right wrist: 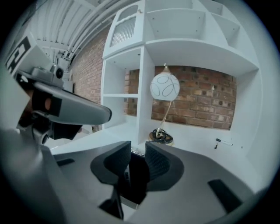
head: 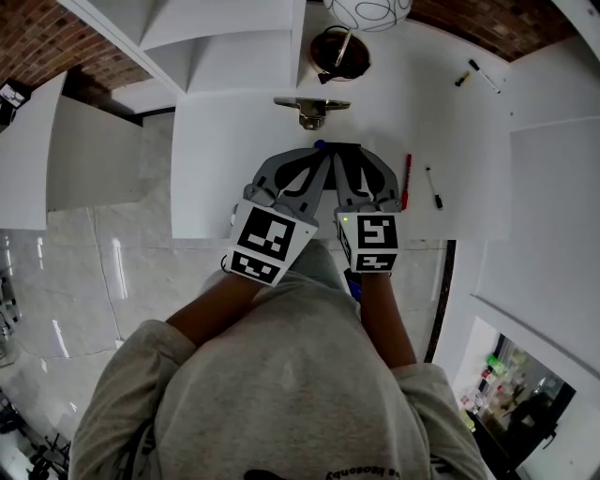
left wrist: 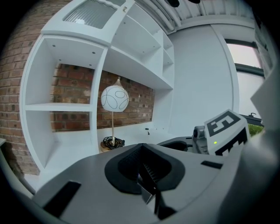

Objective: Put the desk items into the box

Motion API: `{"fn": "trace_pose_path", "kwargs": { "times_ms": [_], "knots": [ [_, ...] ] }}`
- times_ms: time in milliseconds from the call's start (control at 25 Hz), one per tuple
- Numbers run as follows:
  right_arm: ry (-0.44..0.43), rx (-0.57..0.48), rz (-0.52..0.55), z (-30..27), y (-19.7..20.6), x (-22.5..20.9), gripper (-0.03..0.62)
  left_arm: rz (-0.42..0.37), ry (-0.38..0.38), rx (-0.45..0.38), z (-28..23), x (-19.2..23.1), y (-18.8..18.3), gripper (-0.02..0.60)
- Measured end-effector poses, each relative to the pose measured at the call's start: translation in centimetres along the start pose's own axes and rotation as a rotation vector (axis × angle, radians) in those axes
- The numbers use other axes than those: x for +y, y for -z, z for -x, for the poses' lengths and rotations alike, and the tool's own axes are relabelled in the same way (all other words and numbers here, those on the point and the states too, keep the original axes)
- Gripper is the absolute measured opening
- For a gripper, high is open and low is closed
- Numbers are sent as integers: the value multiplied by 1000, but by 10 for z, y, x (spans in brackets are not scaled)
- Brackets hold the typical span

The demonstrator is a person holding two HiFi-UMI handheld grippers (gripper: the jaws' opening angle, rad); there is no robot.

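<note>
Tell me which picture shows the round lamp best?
The right gripper view: the round lamp stands whole, top to bottom. The left gripper view shows the lamp smaller; the head view only its globe from above, cut off.

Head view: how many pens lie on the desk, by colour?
red pen: 1
white pen: 2, one beside the red one, one at the far right
Total: 3
The small dark bit by the far one is not counted, as it is too small to tell.
</note>
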State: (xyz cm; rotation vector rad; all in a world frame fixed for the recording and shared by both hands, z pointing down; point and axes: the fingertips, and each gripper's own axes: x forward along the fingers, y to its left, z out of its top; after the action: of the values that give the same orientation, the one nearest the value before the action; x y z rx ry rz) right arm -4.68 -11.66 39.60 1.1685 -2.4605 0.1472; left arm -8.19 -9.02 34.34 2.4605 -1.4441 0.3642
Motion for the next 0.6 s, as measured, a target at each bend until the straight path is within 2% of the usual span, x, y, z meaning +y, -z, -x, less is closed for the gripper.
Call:
{"fn": "trace_pose_path", "kwargs": {
  "times_ms": [400,600],
  "knots": [
    [121,-164,2,36,-43,-14,35,-31,41,-39,-1,-14,-15,5],
    [137,-177,-5,47,-52,-16,17,-49,55,-66,-2,-21,-28,5]
  ]
}}
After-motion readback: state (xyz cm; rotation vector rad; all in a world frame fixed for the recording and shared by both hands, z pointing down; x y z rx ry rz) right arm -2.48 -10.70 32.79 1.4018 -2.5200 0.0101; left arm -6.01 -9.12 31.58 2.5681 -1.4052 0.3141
